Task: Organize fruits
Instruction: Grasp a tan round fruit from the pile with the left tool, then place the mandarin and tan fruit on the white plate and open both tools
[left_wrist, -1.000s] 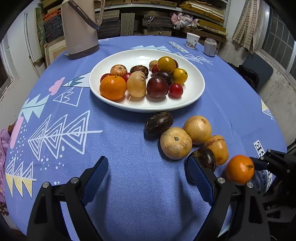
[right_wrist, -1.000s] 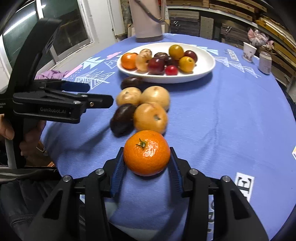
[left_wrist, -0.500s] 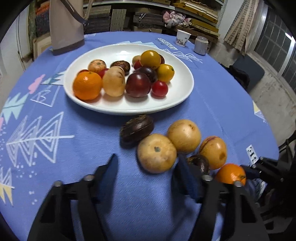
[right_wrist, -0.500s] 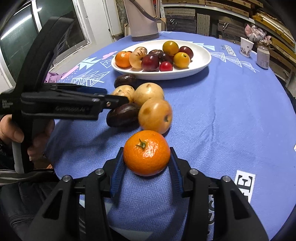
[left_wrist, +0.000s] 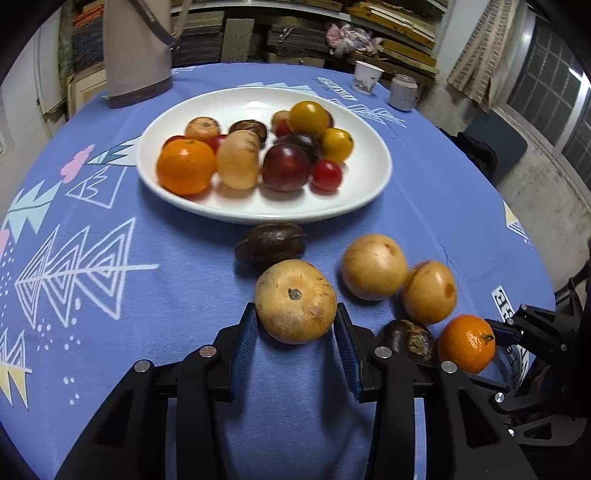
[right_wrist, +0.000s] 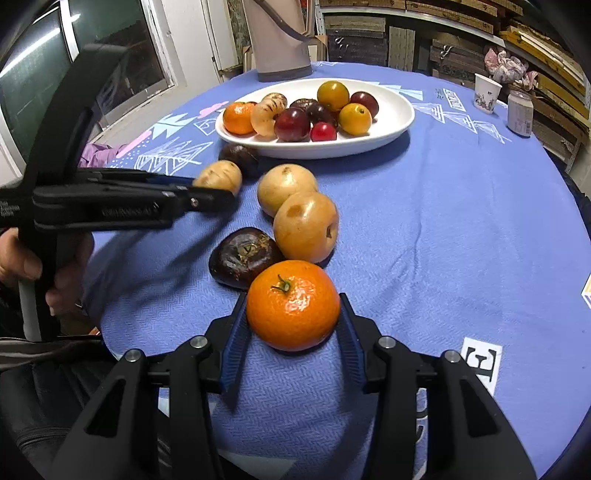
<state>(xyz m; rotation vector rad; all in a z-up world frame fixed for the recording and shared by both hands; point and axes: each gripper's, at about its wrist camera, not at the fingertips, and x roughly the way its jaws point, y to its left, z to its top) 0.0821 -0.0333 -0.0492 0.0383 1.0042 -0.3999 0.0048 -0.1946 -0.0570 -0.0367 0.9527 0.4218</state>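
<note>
The round table under its blue patterned cloth (left_wrist: 192, 369) carries my target, the wide white oval plate (left_wrist: 373, 177) of fruit. My left gripper (left_wrist: 295, 332) is closing its jaws around a tan round fruit (left_wrist: 295, 301); I'd let both pads seat before lifting. My right gripper (right_wrist: 293, 325) clamps a glossy orange tangerine (right_wrist: 293, 304) near the table edge.
</note>
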